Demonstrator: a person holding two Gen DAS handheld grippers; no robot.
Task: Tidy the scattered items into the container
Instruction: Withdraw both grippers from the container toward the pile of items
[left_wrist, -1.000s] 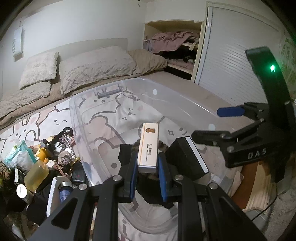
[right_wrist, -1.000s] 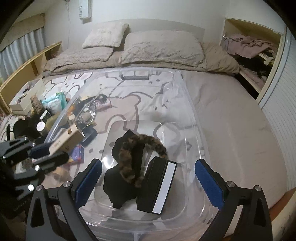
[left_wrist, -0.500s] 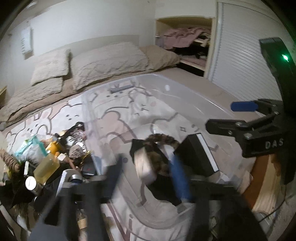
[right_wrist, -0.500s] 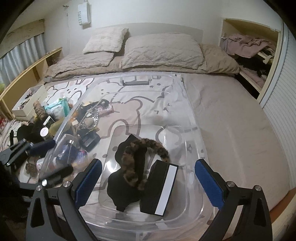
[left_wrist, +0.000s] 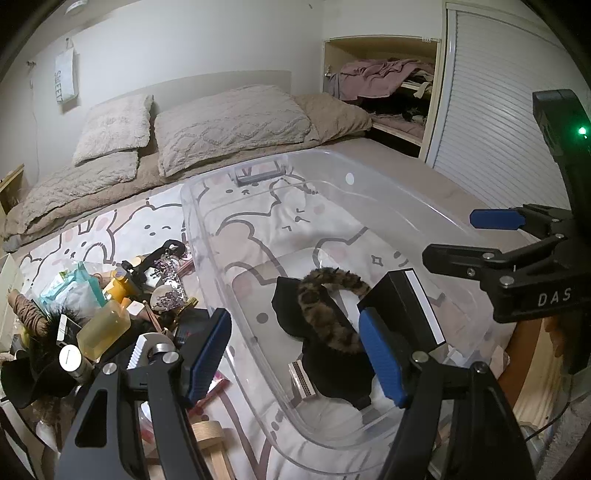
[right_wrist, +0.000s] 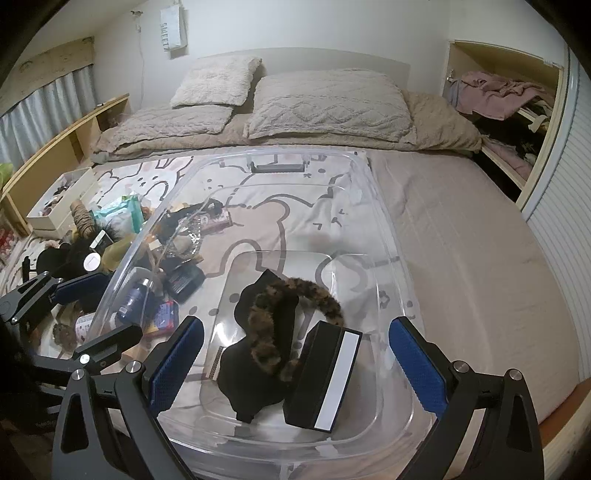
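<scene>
— Left wrist view: how does the left gripper (left_wrist: 295, 354) stand?

— It tilts down over the near left wall of the clear bin (left_wrist: 207, 236), blue pads spread with nothing between them. One finger hangs outside that wall, the other inside.

— And the right gripper (right_wrist: 291, 365)?

— It also points down, over the bin's near end, jaws wide apart and empty.

— What lies in the bin?

— At the near end, a black cloth (right_wrist: 258, 365) with a leopard-print headband (right_wrist: 266, 332) draped on it, a black box with a white stripe (right_wrist: 325, 376) leaning just beside them toward the right wall, and a small pale box (left_wrist: 301, 380) lying against the cloth's left side. The far end holds nothing I can make out.

— The rest of the scattered things?

— A clutter of bottles and packets (left_wrist: 107, 314) sits on the bed (right_wrist: 461, 240) just outside the bin's left wall.
</scene>
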